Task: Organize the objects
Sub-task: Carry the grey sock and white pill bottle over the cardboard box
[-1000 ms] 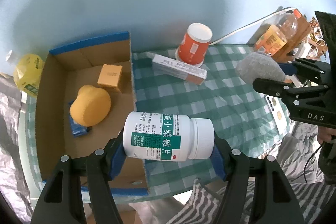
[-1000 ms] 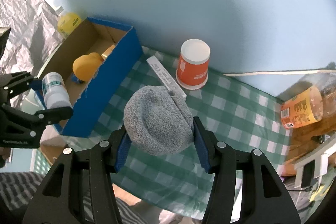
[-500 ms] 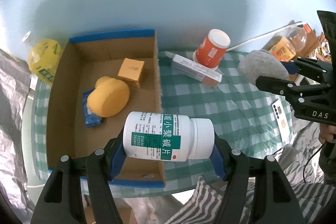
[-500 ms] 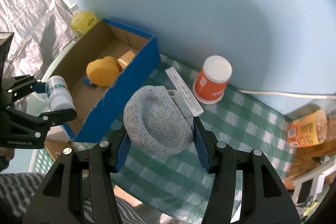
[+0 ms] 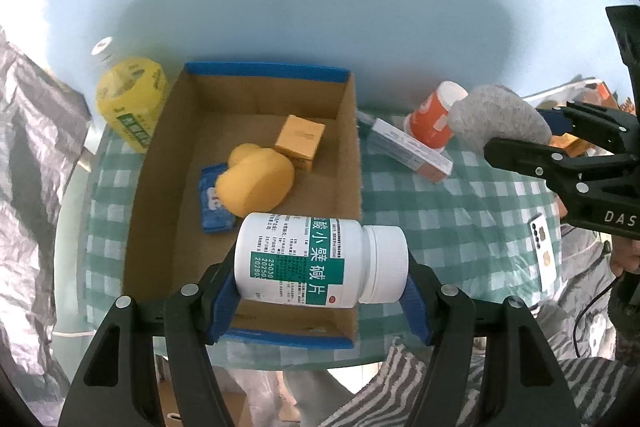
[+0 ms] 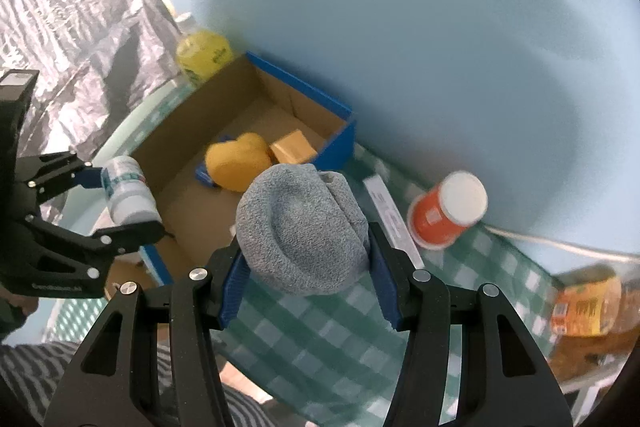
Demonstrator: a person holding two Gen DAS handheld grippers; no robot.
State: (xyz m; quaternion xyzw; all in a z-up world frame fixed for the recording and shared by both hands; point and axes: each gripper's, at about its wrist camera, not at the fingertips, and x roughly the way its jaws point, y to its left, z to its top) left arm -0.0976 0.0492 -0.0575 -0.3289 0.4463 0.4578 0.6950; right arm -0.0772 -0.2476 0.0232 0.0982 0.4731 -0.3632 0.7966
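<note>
The table (image 5: 460, 211) has a green checked cloth, and the box (image 5: 348, 131) sits toward its left edge, open top, blue rim. Inside it: a yellow sponge (image 5: 256, 185), a small orange carton (image 5: 300, 141) touching it on the far side, and a blue packet (image 5: 214, 207) partly under the sponge. Right of the box, on the cloth, lie a flat pack (image 5: 408, 151) and an upturned orange cup (image 5: 436, 119). The left gripper (image 5: 320, 291) is clamped on a white pill bottle (image 5: 316, 259), held sideways above the box's near end. The right gripper (image 6: 308, 287) squeezes a grey sock ball (image 6: 300, 231) over the cloth, just right of the box. Only the left view shows a phone (image 5: 542, 251) near the right edge.
</note>
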